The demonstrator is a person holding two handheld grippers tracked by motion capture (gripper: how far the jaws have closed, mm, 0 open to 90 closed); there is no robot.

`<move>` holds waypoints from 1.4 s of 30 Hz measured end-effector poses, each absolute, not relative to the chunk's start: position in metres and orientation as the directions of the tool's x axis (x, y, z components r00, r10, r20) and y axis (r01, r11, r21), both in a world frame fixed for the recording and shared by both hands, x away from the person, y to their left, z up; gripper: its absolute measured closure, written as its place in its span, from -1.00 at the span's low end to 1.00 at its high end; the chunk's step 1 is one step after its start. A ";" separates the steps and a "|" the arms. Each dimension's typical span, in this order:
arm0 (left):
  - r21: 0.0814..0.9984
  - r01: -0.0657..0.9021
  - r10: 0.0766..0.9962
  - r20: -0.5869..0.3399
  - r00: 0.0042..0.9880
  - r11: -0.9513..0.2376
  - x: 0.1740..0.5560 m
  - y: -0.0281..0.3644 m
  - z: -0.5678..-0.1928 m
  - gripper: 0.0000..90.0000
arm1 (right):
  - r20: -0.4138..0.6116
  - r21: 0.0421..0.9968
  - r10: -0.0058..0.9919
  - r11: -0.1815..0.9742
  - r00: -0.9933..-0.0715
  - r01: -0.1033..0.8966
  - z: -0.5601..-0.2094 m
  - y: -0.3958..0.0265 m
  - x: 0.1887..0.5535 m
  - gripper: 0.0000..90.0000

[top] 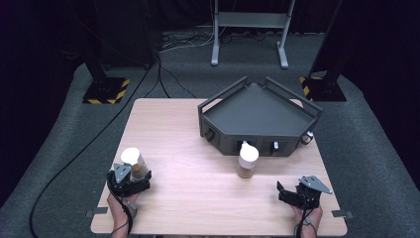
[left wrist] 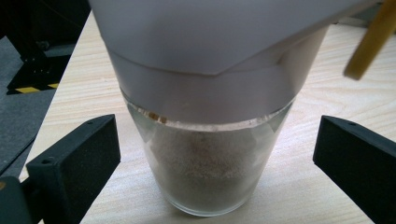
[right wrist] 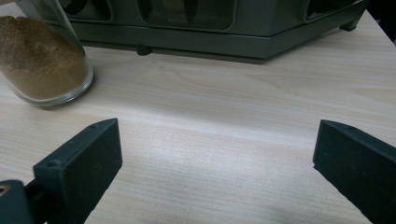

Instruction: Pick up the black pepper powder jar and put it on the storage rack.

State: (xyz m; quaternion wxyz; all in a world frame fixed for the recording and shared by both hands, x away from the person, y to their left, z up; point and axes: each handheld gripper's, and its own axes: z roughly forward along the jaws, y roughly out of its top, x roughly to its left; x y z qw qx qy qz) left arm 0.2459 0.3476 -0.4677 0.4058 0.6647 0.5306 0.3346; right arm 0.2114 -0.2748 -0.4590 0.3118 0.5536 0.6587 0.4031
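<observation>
We see a white-lidded glass jar (left wrist: 205, 158) of brown powder standing upright between the spread jaws of the left tool (top: 130, 179), untouched; the right tool (top: 296, 194) gapes over bare tabletop (top: 198, 188).

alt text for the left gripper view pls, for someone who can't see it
A glass spice jar with a white cap, partly filled with brown powder, stands upright on a pale wooden table between the two black fingers of the open left gripper, which do not touch it. At the left edge is dark floor with a yellow-and-black striped base.
</observation>
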 end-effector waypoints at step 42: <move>0.893 0.433 0.981 0.040 0.187 -0.119 0.252 0.340 -0.467 -0.32 | 0.045 0.880 0.974 0.067 -0.222 0.471 -0.460 -0.279 0.212 -0.98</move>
